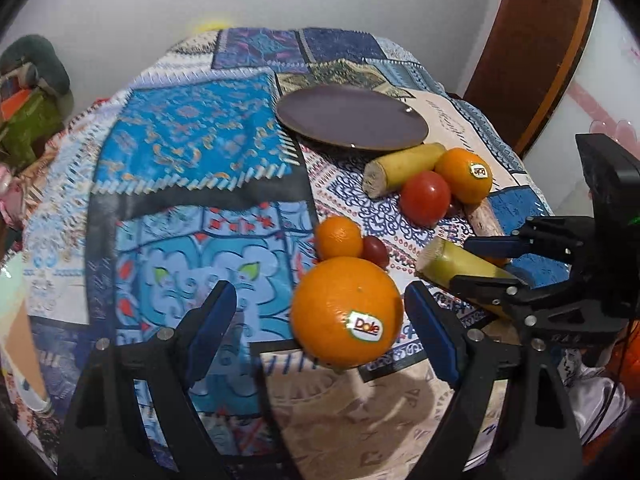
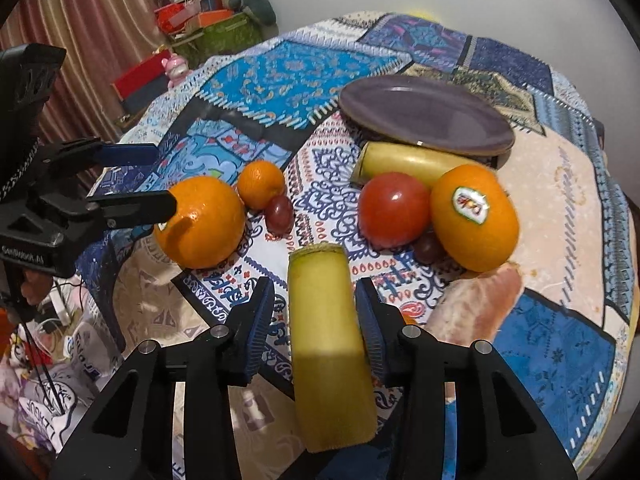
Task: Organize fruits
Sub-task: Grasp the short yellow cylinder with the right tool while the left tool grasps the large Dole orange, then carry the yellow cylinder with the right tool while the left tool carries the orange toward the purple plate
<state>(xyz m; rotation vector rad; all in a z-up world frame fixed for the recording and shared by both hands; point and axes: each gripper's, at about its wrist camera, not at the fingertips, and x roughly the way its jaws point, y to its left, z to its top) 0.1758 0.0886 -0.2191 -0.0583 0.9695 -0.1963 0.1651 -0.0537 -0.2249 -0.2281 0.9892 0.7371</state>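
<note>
A large Dole orange point(image 1: 347, 312) sits between the wide-open fingers of my left gripper point(image 1: 320, 320), nearer the right finger; it also shows in the right wrist view point(image 2: 202, 222). My right gripper point(image 2: 316, 320) is open around a yellow-green banana piece point(image 2: 326, 340), whose right side touches the right pad while a gap stays on the left; it also shows in the left wrist view point(image 1: 460, 266). A dark plate point(image 1: 352, 122) lies at the back. Near it lie another banana piece point(image 1: 404, 172), a tomato point(image 1: 425, 198) and a second Dole orange point(image 1: 464, 176).
A small mandarin point(image 1: 339, 238) and a dark grape point(image 1: 375, 251) sit behind the large orange. A pinkish piece point(image 2: 476, 304) lies right of the right gripper. A patterned cloth point(image 1: 188, 160) covers the round table. Clutter point(image 2: 208, 20) stands beyond the far edge.
</note>
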